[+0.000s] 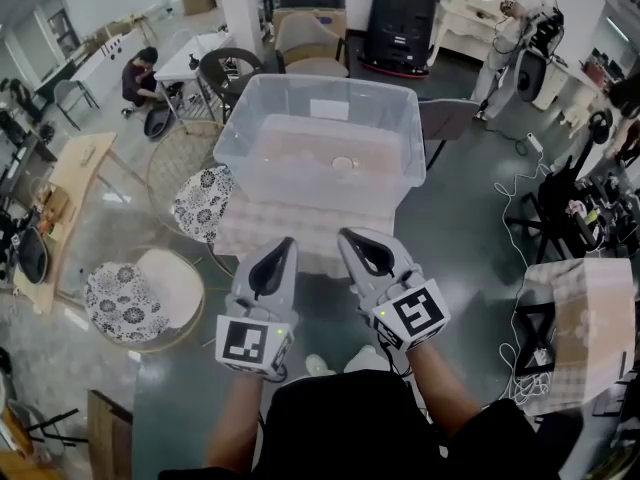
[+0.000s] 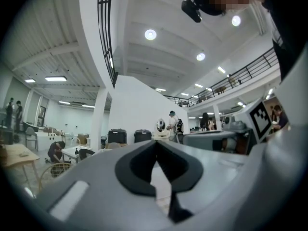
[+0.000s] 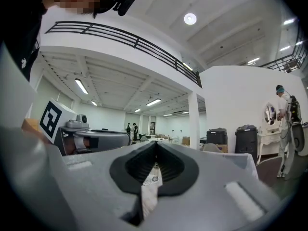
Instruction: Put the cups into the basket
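A clear plastic bin (image 1: 402, 118) stands on a small table with a checked cloth (image 1: 250, 230) straight ahead in the head view. Inside it, on the bottom, lies one small round pale thing (image 1: 343, 163), perhaps a cup seen from above; I cannot tell for sure. My left gripper (image 1: 289, 243) and right gripper (image 1: 346, 236) hover side by side at the table's near edge, both pointing level toward the bin. In the left gripper view the left gripper (image 2: 155, 142) has its tips meeting with nothing between them. The right gripper (image 3: 155, 142) looks the same in its own view.
Two round stools with flowered cushions (image 1: 203, 203) (image 1: 125, 303) stand left of the table. A grey chair (image 1: 445, 118) is behind the bin at the right. Another checked-cloth table (image 1: 585, 318) and loose cables (image 1: 515, 183) lie to the right. People stand further off.
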A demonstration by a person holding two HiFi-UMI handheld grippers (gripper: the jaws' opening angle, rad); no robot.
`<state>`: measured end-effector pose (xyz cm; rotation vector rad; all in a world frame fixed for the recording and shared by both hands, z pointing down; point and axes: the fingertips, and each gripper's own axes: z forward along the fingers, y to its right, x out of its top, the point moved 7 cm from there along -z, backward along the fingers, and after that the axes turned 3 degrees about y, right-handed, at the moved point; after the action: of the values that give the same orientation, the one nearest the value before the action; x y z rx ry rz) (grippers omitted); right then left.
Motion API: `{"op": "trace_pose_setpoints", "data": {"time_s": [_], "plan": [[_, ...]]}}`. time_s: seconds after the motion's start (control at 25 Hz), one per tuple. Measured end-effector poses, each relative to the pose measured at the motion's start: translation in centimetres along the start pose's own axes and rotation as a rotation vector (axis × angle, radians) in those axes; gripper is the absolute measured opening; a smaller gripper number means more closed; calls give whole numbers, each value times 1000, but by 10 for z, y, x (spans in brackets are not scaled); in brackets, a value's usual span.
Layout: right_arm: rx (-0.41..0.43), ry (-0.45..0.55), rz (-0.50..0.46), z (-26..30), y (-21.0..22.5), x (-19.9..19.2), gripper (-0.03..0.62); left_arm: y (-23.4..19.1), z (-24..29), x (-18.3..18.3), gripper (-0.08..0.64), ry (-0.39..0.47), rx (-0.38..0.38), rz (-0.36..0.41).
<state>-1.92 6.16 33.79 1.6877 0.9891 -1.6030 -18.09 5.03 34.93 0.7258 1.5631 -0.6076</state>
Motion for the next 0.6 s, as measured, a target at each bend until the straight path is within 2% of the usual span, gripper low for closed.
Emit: {"op": "trace_pose_setpoints", "data": {"time_s": [0.6], "plan": [[36, -6, -20, -17, 9, 7, 2, 24, 25, 7, 6, -2, 12, -8]]}}
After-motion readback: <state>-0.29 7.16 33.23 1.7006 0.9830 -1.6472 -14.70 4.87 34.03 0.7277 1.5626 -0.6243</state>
